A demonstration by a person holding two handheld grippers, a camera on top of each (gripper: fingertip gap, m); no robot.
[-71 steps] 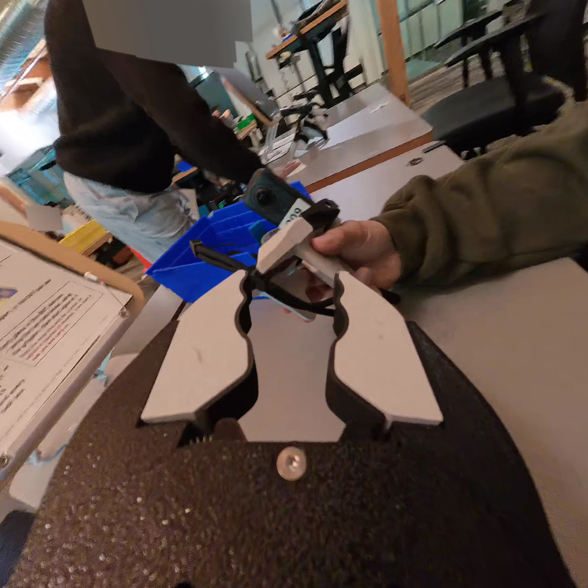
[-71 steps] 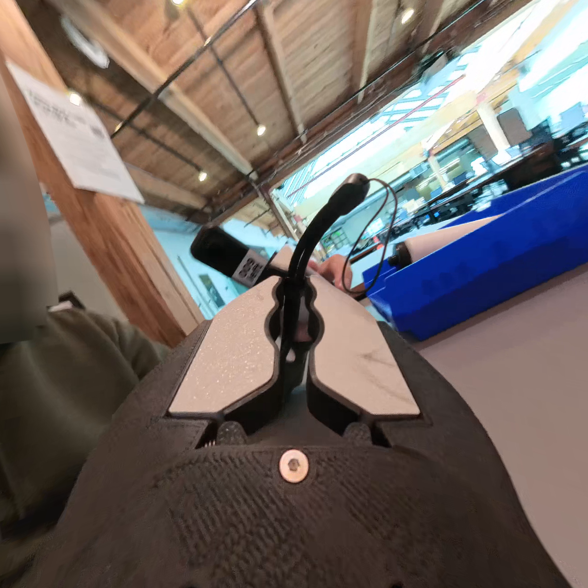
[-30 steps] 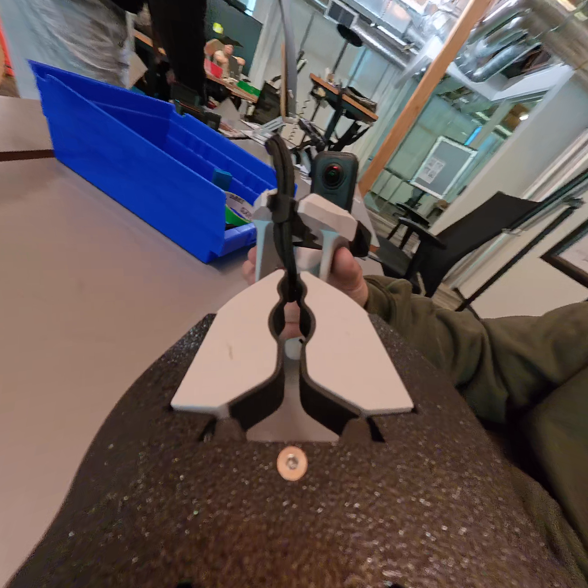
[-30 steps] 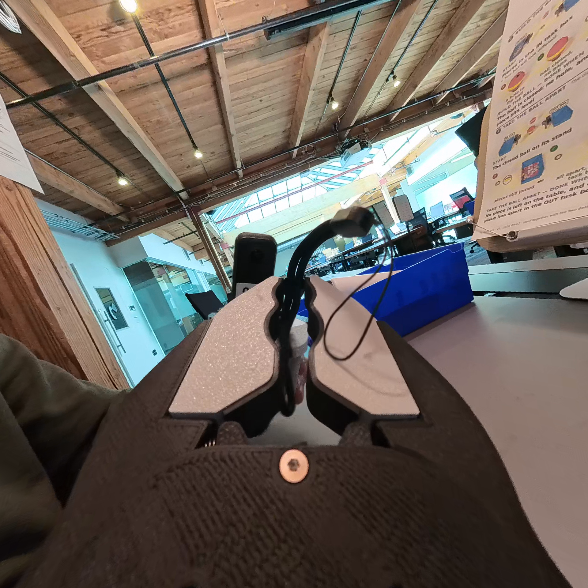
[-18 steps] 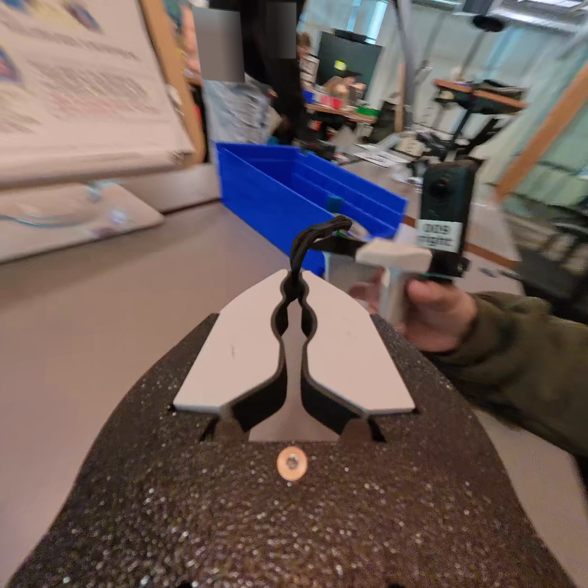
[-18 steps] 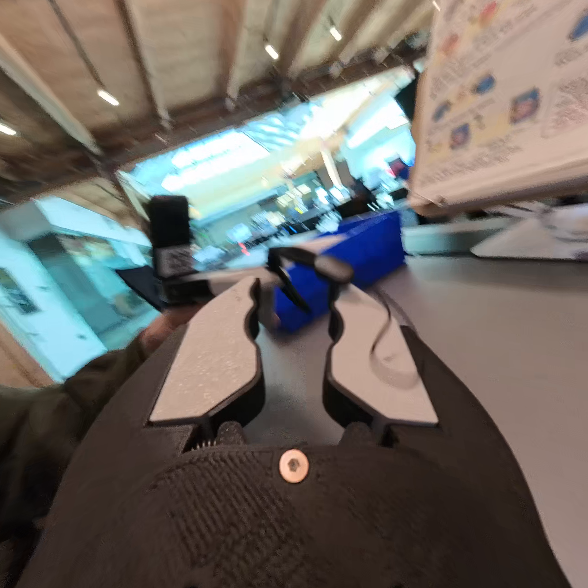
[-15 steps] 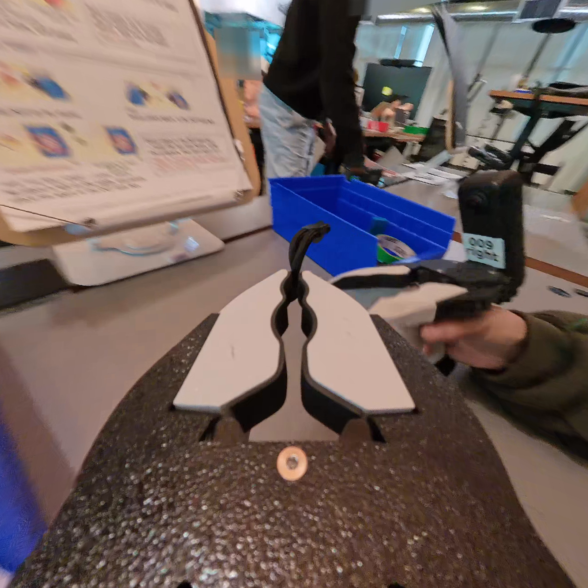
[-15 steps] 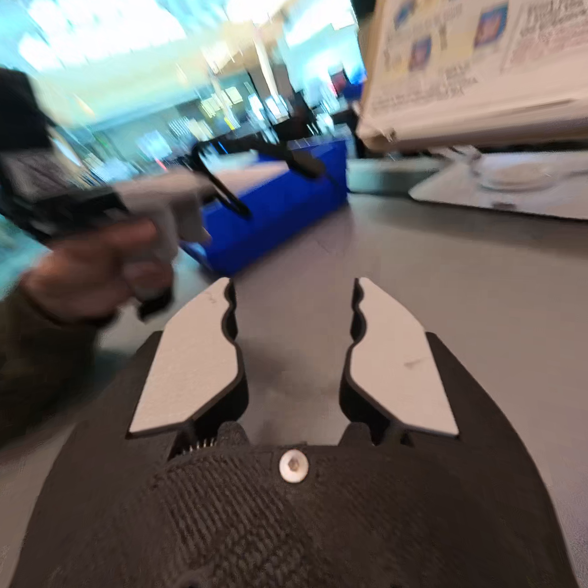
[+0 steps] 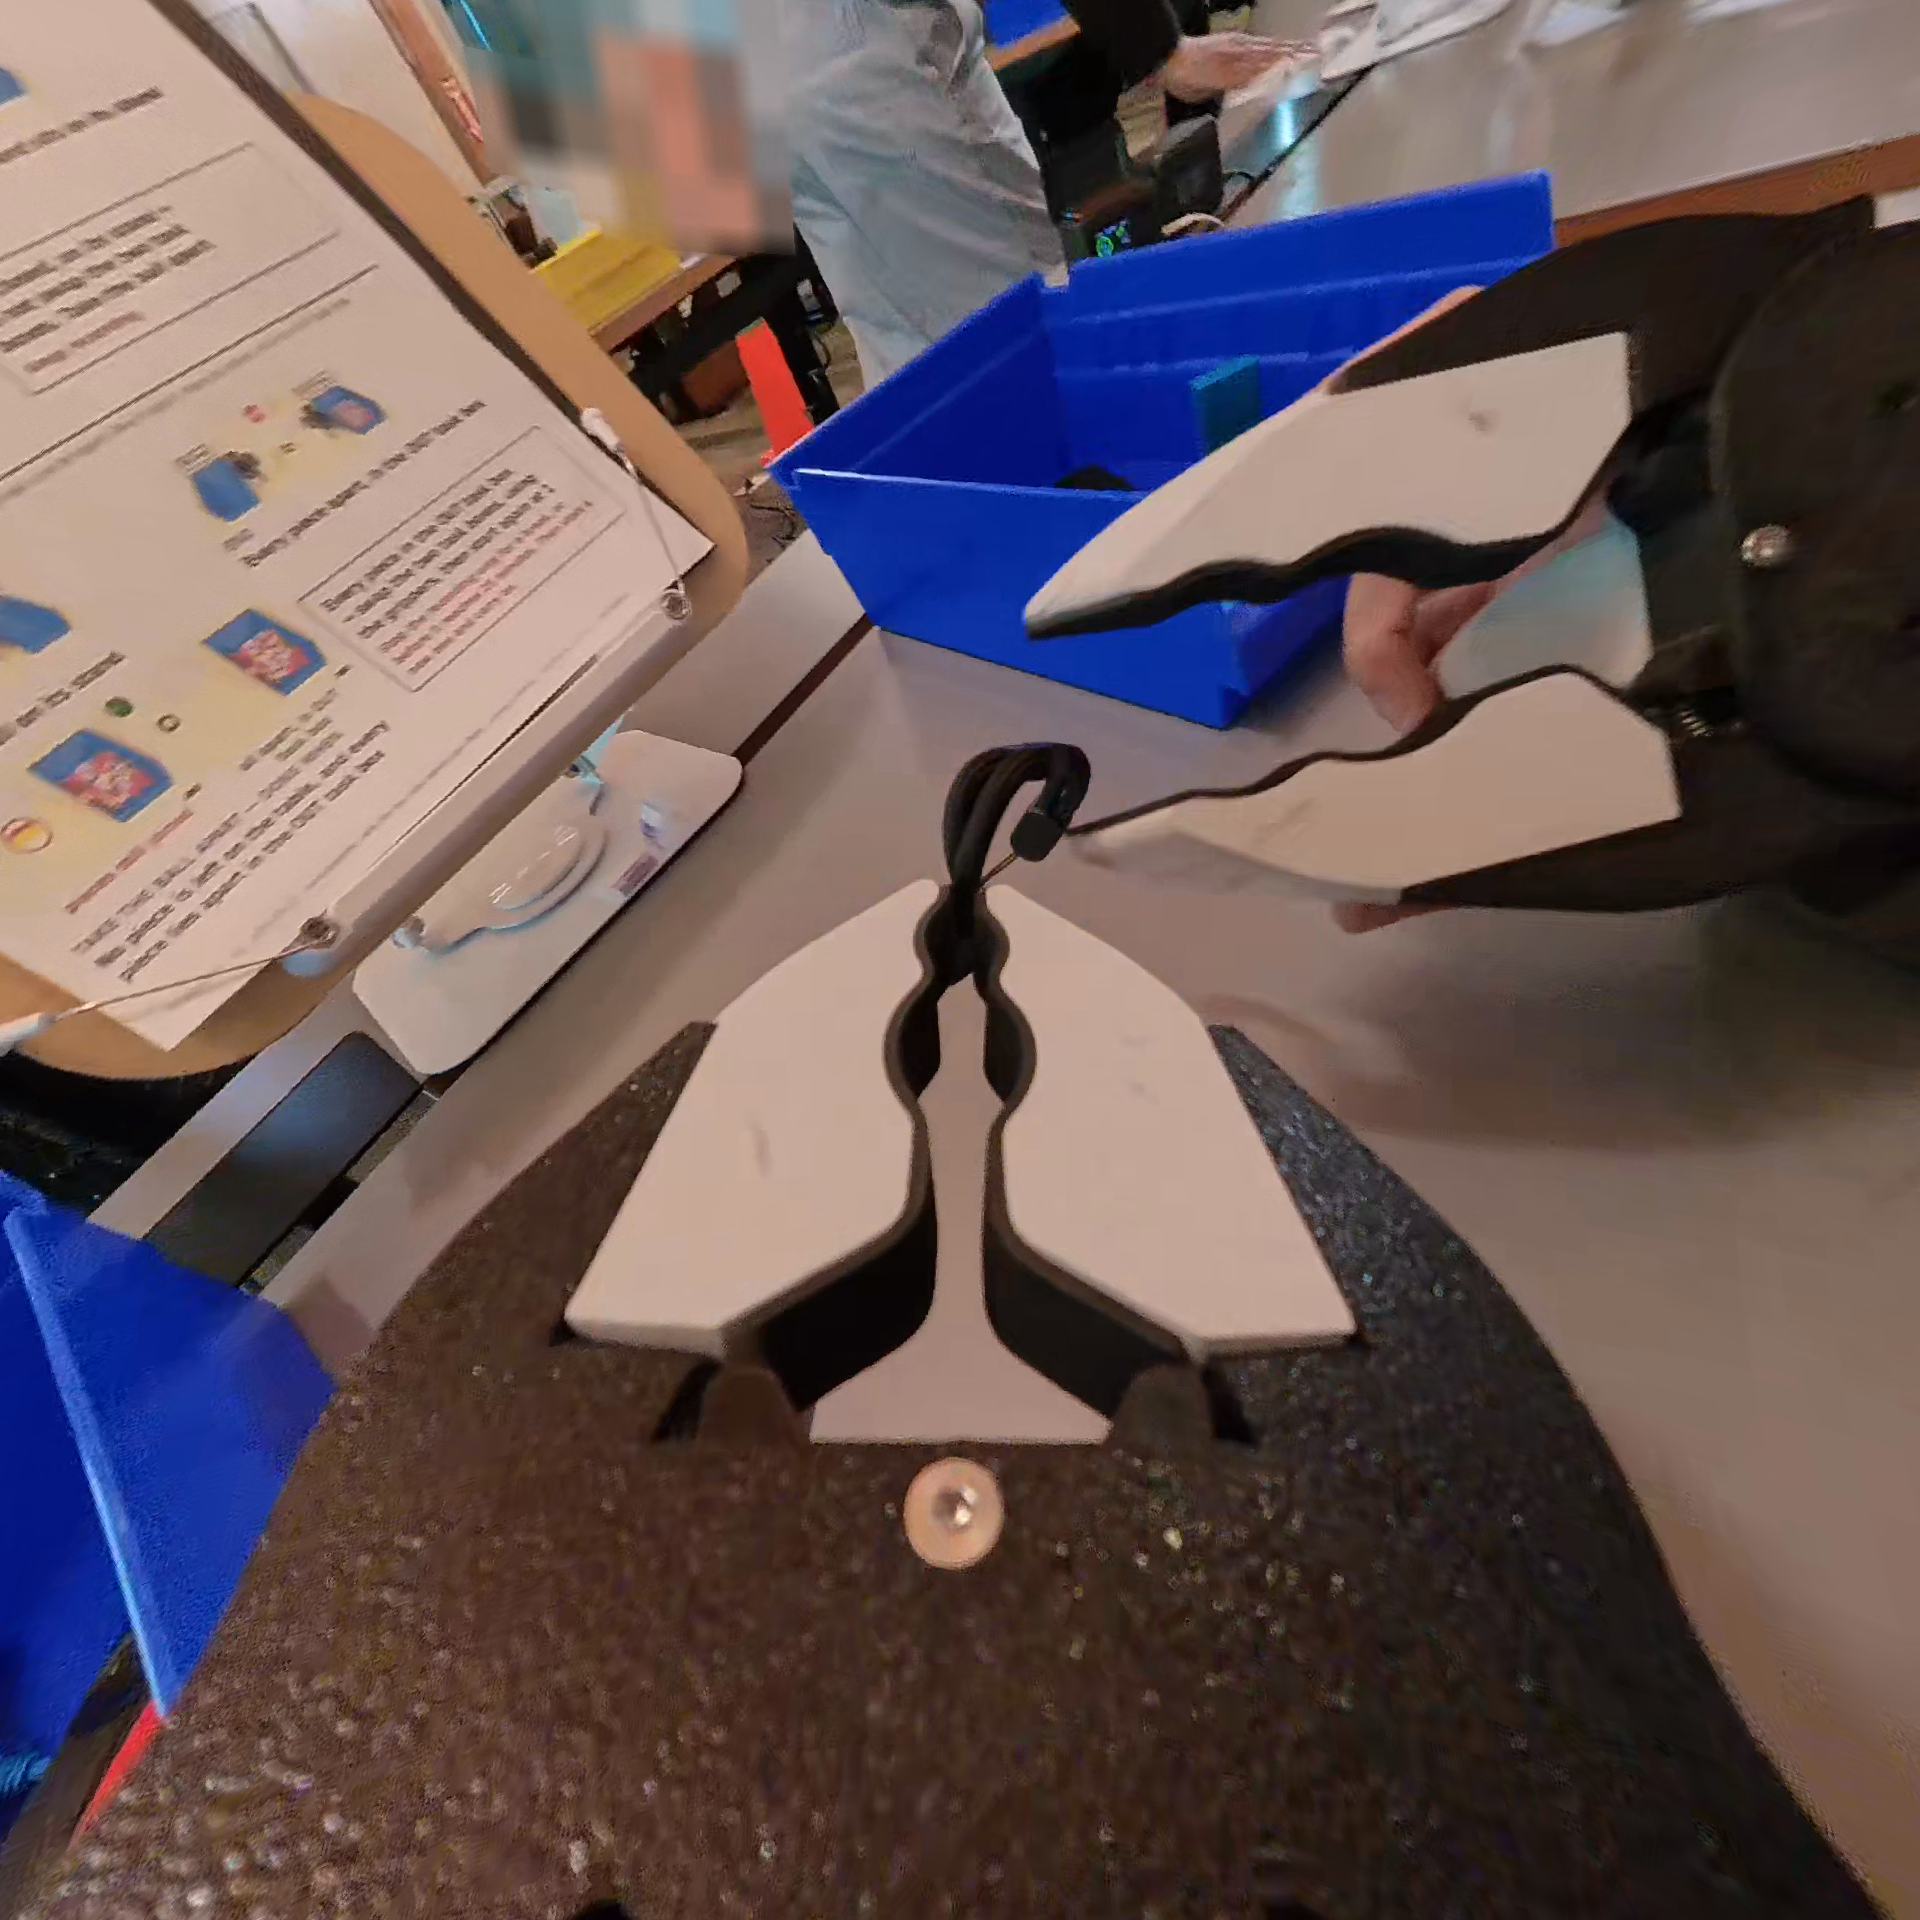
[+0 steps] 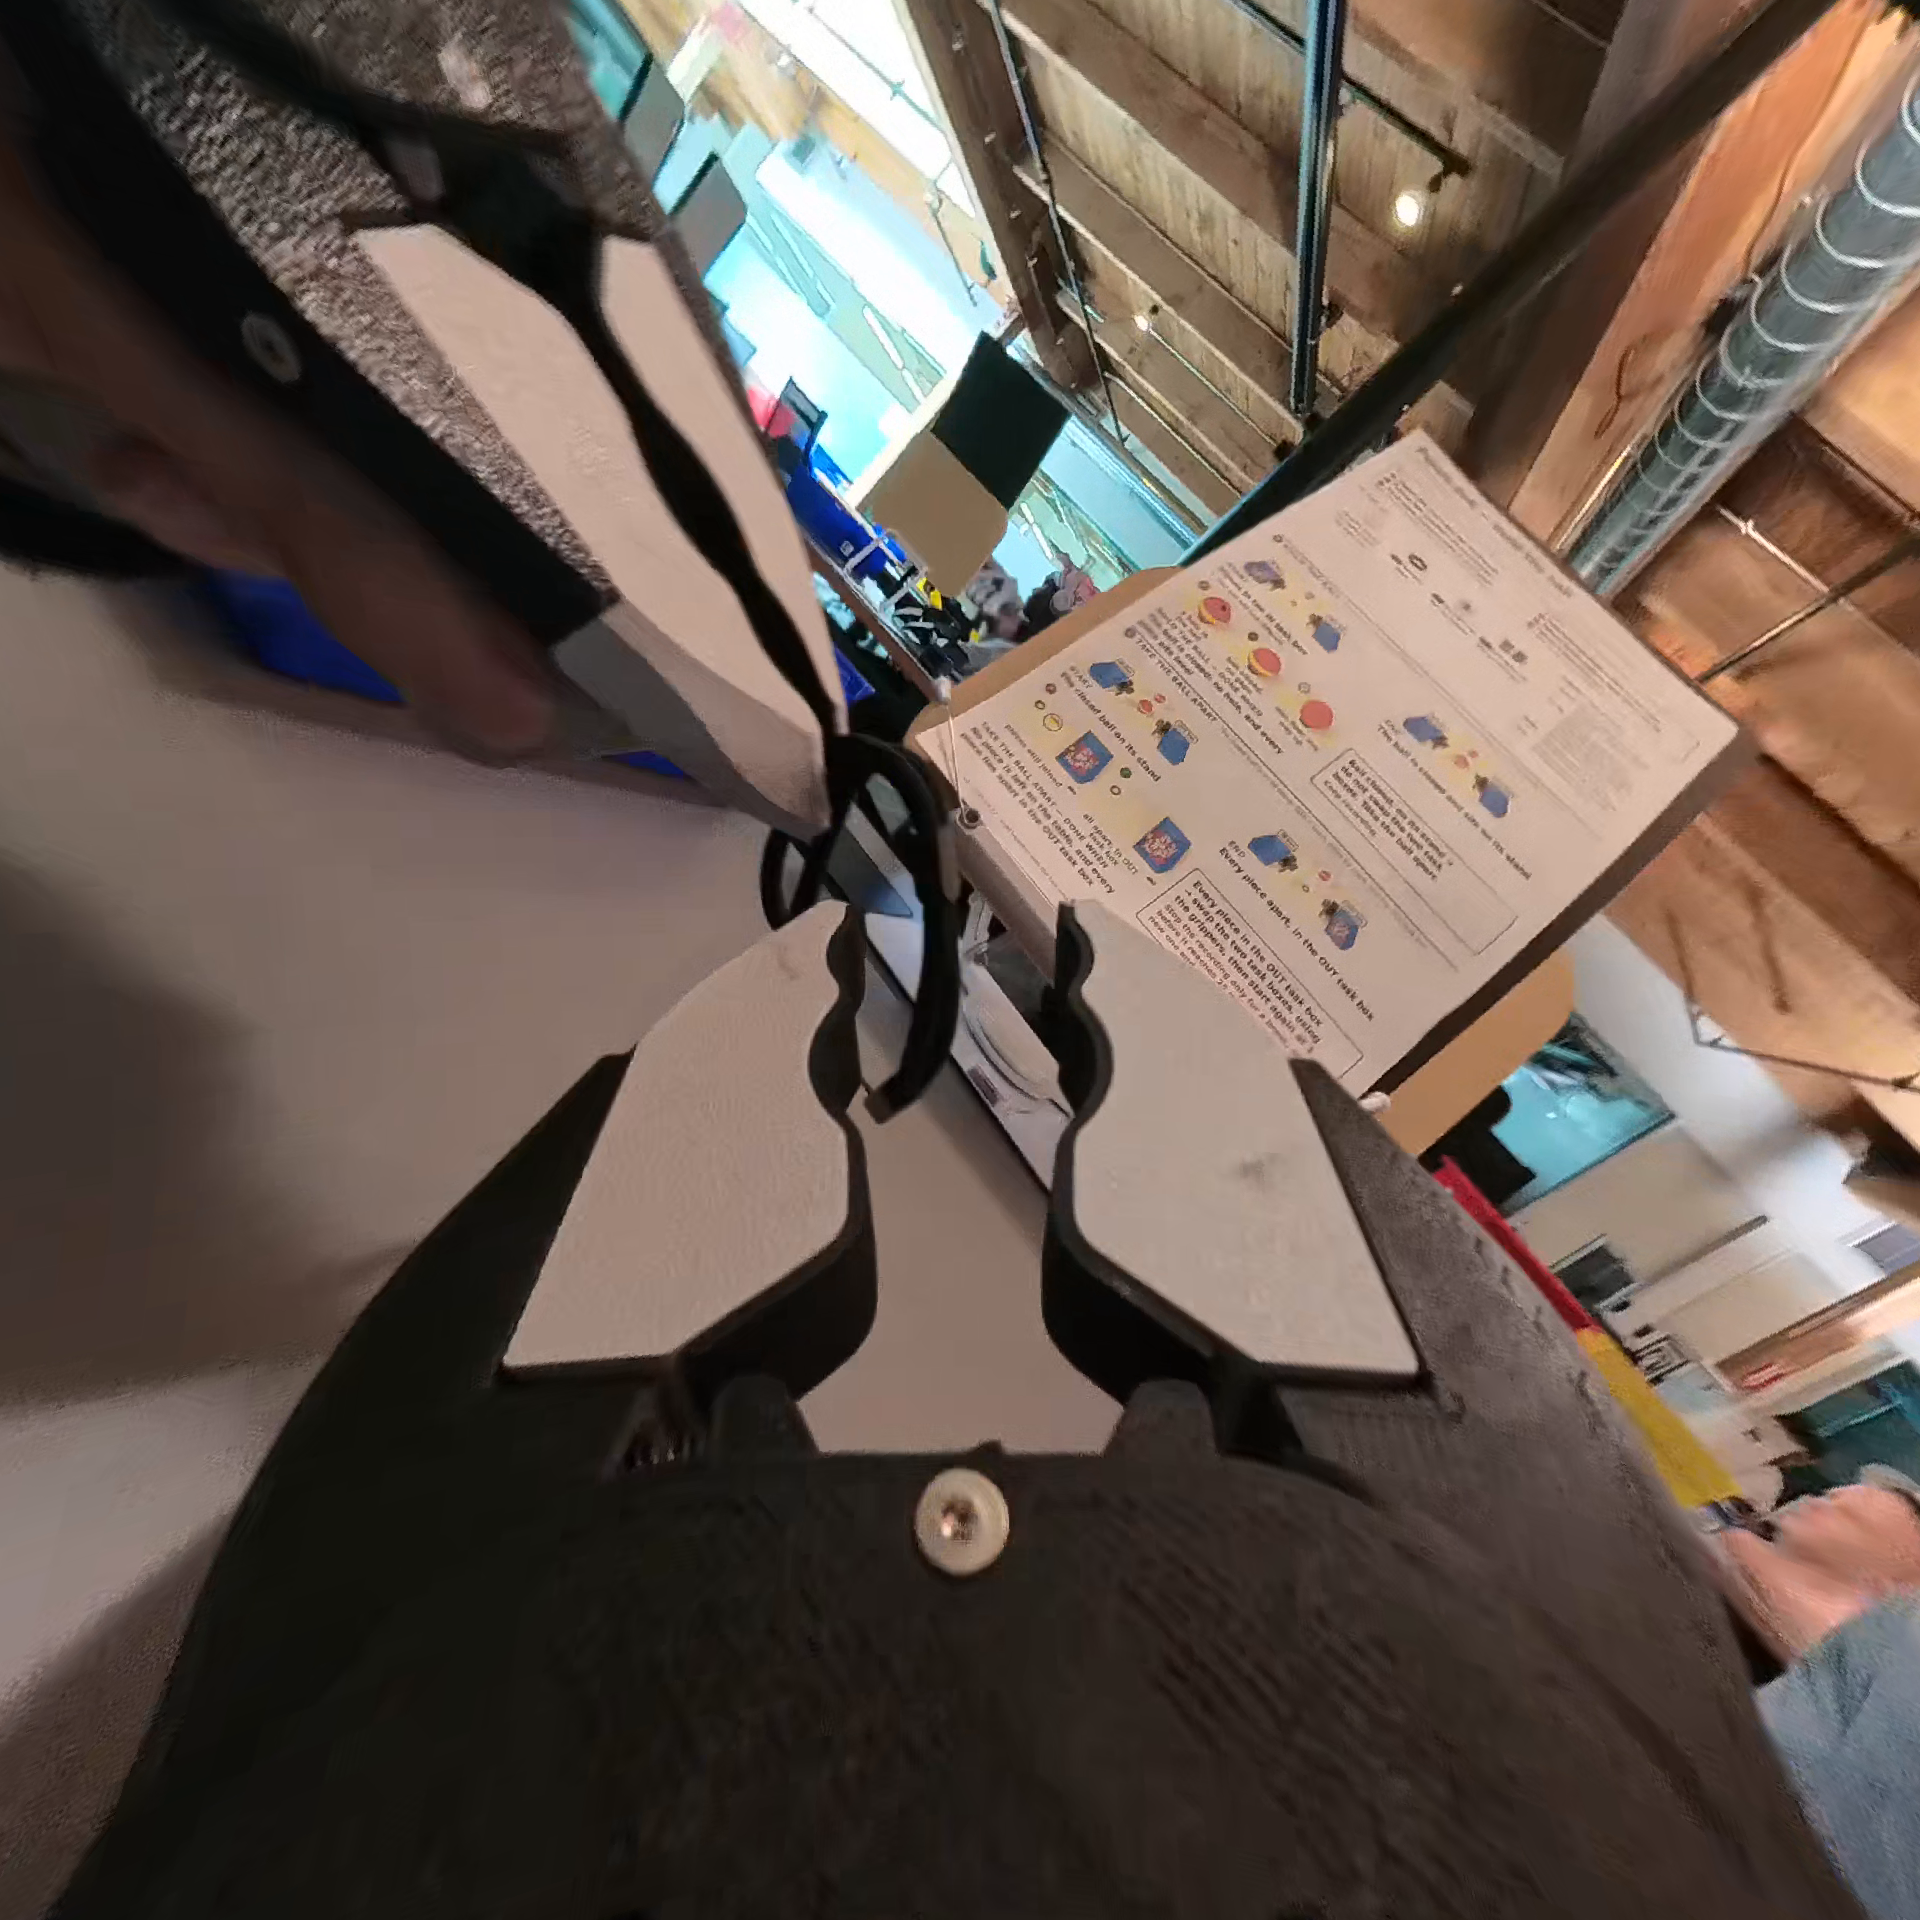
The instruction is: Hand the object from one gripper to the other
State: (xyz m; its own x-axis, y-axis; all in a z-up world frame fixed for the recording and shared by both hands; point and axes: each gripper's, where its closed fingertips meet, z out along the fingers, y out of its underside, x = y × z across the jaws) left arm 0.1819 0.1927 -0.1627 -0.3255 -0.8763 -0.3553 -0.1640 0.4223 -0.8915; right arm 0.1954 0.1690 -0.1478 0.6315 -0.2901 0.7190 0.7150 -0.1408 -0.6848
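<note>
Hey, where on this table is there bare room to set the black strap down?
Bare grey table lies right of the left gripper, below the open right gripper. A narrower strip runs between the blue bin and the white stand base. The left side is crowded by the instruction board.

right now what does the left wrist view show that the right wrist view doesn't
Only the left wrist view shows the blue bin on the table. Only the right wrist view shows the wooden ceiling beams. Both show the black cord, the left gripper shut on it, the open right gripper and the instruction board.
</note>
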